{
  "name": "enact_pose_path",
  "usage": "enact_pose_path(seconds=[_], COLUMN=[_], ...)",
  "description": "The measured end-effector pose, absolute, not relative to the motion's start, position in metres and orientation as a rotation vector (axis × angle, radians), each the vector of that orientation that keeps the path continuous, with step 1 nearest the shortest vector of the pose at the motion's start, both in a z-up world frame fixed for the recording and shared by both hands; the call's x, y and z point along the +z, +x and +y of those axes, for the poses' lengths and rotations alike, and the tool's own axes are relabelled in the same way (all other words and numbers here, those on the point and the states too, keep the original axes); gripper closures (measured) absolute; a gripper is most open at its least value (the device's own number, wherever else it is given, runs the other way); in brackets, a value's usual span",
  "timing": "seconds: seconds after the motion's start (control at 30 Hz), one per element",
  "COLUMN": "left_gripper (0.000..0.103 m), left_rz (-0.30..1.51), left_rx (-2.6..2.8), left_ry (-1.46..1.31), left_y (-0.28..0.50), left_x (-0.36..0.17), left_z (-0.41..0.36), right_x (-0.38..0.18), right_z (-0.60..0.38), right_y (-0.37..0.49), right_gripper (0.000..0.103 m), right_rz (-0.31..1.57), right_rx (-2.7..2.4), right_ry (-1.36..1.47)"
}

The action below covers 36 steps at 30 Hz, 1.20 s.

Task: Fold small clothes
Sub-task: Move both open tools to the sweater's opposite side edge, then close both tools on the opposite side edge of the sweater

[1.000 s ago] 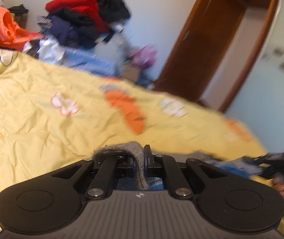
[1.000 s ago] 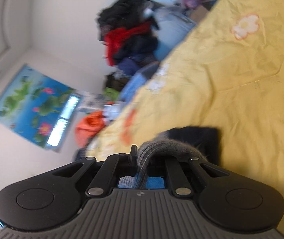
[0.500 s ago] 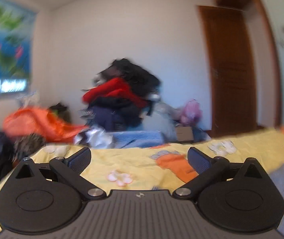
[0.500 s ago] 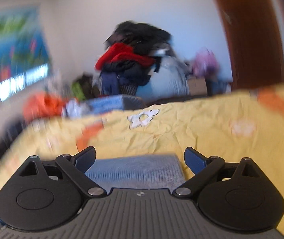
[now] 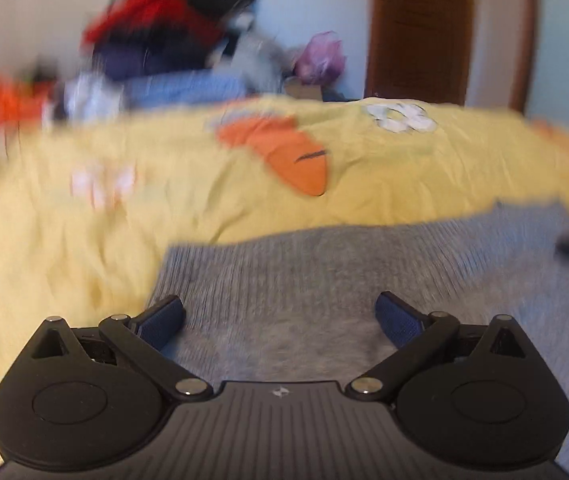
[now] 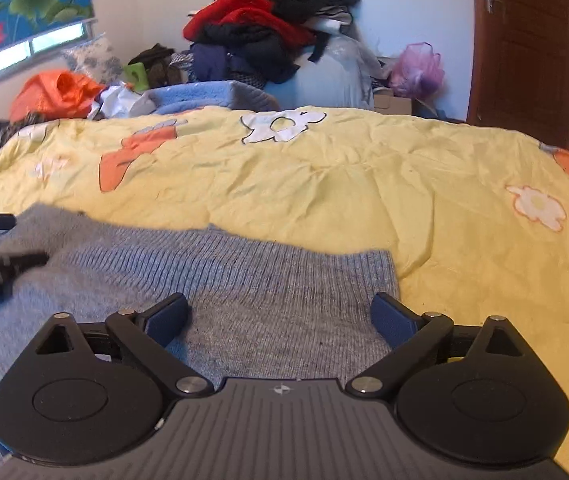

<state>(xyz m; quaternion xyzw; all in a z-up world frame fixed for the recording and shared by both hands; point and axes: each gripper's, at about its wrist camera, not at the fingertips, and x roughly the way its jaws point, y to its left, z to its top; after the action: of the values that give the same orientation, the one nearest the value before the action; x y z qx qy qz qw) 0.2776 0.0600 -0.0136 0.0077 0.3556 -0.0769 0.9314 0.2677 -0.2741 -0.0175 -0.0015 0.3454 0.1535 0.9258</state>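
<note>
A grey-blue knit garment (image 5: 324, 272) lies spread flat on the yellow bedspread (image 5: 84, 240), its ribbed hem edge toward the far side. My left gripper (image 5: 280, 312) hovers over its left part, open, with nothing pinched between the blue pads. In the right wrist view the same knit garment (image 6: 264, 280) fills the near ground. My right gripper (image 6: 280, 312) is open above its right corner, pads apart from the cloth. The left gripper's dark fingers (image 6: 24, 260) show at that view's left edge, over the garment.
The yellow bedspread (image 6: 364, 184) with flower and orange prints stretches beyond the garment. Behind the bed stand a tall heap of clothes (image 6: 268, 28), an orange bag (image 6: 56, 94) and a purple bag (image 6: 416, 66). A brown door (image 6: 532, 48) is at the right.
A second ago both grippers were shut on grey knit cloth. Both have opened and let it go, and the garment now lies flat beneath them. Both views have swung level.
</note>
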Motion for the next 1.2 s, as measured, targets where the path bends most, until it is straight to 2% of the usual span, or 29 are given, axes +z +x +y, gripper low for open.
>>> enact_pose_path(seconds=[0.07,0.3,0.47,0.57,0.67,0.77,0.9,1.0,1.2], left_gripper=[0.000,0.000,0.000,0.000,0.000,0.000,0.000,0.000,0.002], left_rz=[0.738,0.718,0.598,0.571,0.588,0.659,0.591,0.551,0.467], left_rx=[-0.149,-0.058,-0.032,-0.091,-0.147,-0.192,-0.186,-0.255,-0.170], left_ry=[0.040,0.042,-0.299,-0.482,-0.662,-0.778,-0.877,-1.013,-1.050], left_y=[0.280,0.259,0.143,0.068,0.025,0.019,0.030,0.046,0.054], left_x=[-0.015,0.001,0.042,0.036,0.016,-0.006,-0.012,-0.019,-0.021], left_z=[0.061,0.058,0.104,0.131,0.147,0.147,0.143,0.140,0.133], right_x=[-0.018,-0.014,0.026,0.029,0.010,-0.007,-0.009,-0.015,-0.019], right_z=[-0.273,-0.266,-0.304,-0.339,-0.374,-0.388,-0.369,-0.351,-0.331], right_y=[0.271,0.268,0.182,0.109,0.055,0.023,0.025,0.048,0.078], right_gripper=[0.001,0.001,0.000,0.000,0.001,0.001,0.000,0.000,0.003], right_rz=[0.717,0.716,0.624,0.605,0.657,0.695,0.699,0.731,0.640], right_rx=[0.313,0.271,0.308,0.355,0.321,0.243,0.242,0.320,0.258], right_ry=[-0.015,-0.049,0.223,0.415,0.628,0.715,0.665,0.757,0.830])
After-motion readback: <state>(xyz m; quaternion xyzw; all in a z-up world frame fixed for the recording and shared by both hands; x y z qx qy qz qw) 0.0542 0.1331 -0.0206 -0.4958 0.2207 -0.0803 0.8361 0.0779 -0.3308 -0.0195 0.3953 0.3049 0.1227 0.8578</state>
